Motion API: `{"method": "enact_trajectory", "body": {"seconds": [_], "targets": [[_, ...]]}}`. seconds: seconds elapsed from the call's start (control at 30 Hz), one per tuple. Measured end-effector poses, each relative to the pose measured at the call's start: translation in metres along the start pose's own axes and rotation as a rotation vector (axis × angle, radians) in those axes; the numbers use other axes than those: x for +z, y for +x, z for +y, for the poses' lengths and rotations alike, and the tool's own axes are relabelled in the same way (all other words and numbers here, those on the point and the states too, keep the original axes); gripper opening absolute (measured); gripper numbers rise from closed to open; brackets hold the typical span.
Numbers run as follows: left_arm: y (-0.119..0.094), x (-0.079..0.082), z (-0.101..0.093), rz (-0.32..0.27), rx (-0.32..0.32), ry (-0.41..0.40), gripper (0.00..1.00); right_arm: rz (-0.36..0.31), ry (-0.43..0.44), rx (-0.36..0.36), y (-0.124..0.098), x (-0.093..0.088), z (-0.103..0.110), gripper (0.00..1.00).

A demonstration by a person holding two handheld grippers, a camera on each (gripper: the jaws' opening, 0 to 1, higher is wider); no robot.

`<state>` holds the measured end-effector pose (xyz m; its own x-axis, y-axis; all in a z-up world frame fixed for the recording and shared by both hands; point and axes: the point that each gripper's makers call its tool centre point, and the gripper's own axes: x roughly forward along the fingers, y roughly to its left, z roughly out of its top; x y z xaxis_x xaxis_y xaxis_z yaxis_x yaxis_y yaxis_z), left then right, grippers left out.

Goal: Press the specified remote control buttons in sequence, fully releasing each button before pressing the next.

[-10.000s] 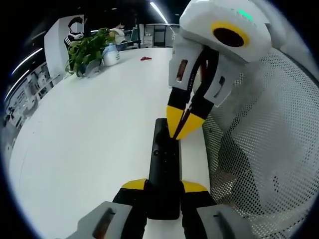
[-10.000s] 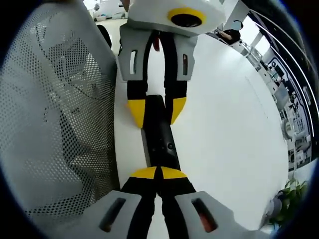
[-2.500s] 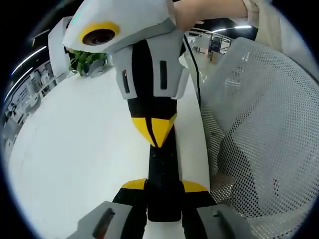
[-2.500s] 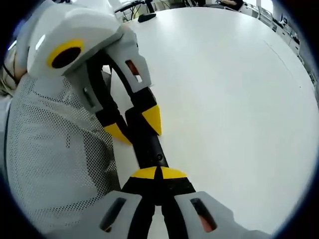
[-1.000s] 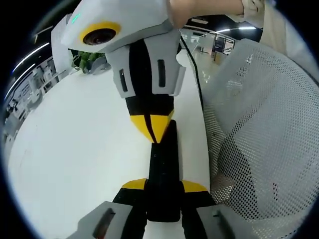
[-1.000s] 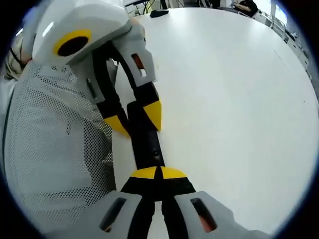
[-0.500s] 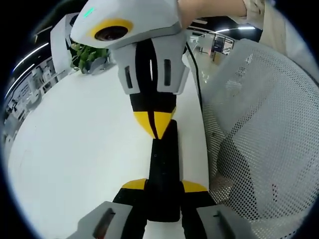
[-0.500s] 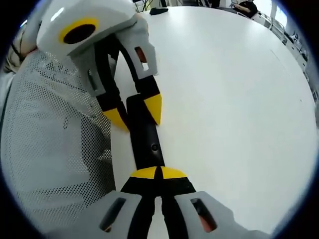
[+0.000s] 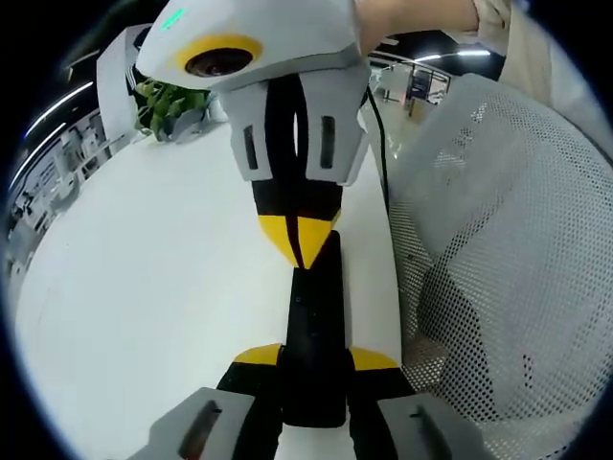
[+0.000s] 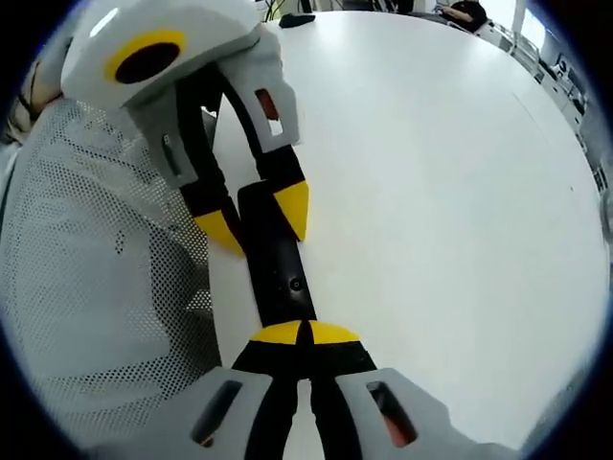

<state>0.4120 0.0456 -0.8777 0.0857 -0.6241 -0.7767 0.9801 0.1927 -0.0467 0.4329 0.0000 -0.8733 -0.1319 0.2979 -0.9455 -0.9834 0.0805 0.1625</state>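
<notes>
left gripper (image 9: 314, 359) clamped on black remote control (image 9: 314, 331) at desk (image 9: 153, 278) edge | right gripper (image 10: 304, 333) clenched, tips on remote's face

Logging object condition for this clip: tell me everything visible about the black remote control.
The long, slim black plastic remote control lies flat near the edge of the white table, beside a white mesh chair back. Small round buttons show on its face. The left gripper clamps one end between its yellow-tipped jaws; the right gripper, jaws shut, has its tip down on the other end.
</notes>
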Motion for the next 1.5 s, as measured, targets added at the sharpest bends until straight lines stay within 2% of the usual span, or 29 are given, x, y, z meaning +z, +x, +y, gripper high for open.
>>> {"method": "enact_trajectory", "body": {"seconds": [0.4,0.57,0.7,0.77,0.97,1.13,1.3,1.5], "targets": [[0.000,0.001,0.000,0.004,0.003,0.001,0.24,-0.133,0.143,-0.027,-0.002,-0.002,-0.002,0.00],[0.000,0.001,0.000,0.010,0.006,-0.006,0.24,-0.141,0.160,-0.020,-0.002,-0.002,-0.002,0.00],[0.000,0.001,-0.001,0.013,0.005,-0.009,0.24,-0.128,0.106,-0.039,-0.003,-0.004,-0.001,0.00],[0.000,0.001,0.000,0.011,0.001,-0.011,0.24,-0.094,0.086,-0.043,-0.005,-0.008,0.001,0.00],[0.000,0.002,-0.001,0.015,-0.003,-0.010,0.24,-0.088,0.076,-0.056,-0.004,-0.008,0.003,0.00],[0.001,0.003,0.000,0.015,-0.005,-0.003,0.25,-0.065,-0.003,-0.098,-0.004,-0.008,0.005,0.00],[0.003,0.006,0.000,-0.009,-0.005,-0.036,0.25,-0.072,-0.069,-0.131,-0.004,-0.007,0.007,0.00],[0.006,0.008,-0.002,-0.029,-0.018,0.030,0.25,-0.118,-0.154,-0.193,-0.005,-0.007,0.009,0.00]]}}
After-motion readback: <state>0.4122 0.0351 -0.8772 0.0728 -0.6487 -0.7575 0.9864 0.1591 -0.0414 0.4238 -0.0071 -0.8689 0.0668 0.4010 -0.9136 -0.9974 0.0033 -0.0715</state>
